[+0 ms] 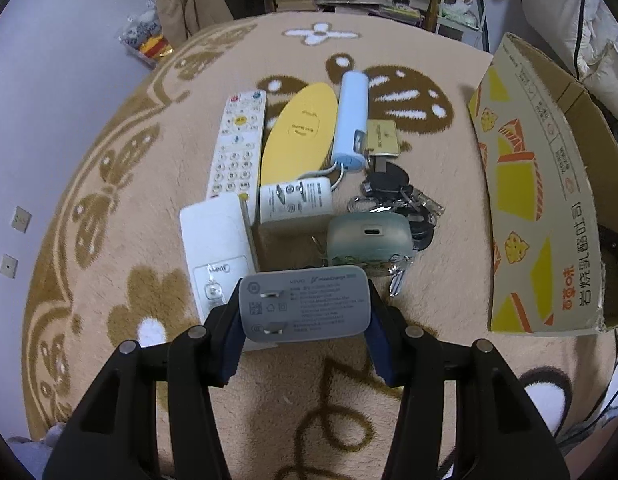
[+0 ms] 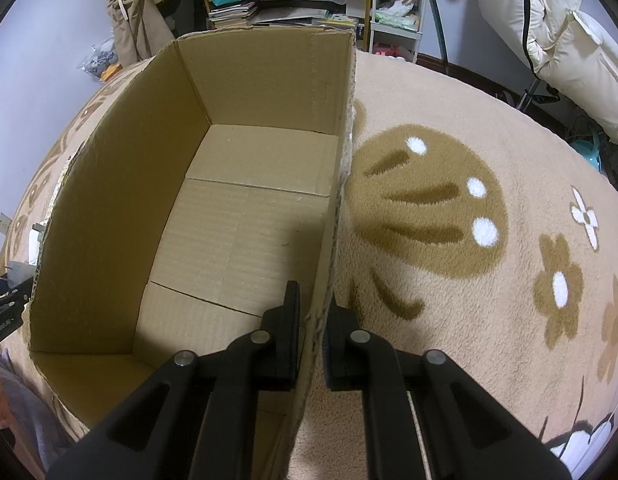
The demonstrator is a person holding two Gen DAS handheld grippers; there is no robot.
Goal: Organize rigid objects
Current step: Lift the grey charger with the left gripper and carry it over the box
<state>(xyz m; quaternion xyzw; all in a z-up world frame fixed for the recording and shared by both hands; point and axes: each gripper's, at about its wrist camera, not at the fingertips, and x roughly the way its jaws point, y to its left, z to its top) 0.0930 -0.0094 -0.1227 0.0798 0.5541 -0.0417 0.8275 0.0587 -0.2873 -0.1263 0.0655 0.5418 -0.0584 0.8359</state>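
Grey charger (image 1: pixel 303 305) clamped in left tongs (image 1: pixel 305 320) | right tongs (image 2: pixel 312 334) pinch cardboard box wall (image 2: pixel 329 240)

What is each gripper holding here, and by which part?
Left gripper: the grey flat-pin charger block, jaws clamping its two short sides. Right gripper: the open brown cardboard box, jaws pinching its near right wall.

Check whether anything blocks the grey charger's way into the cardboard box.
Nothing visible does. The left gripper holds the grey charger; the cardboard box is open-topped, its floor bare, while the right gripper clamps its near wall.
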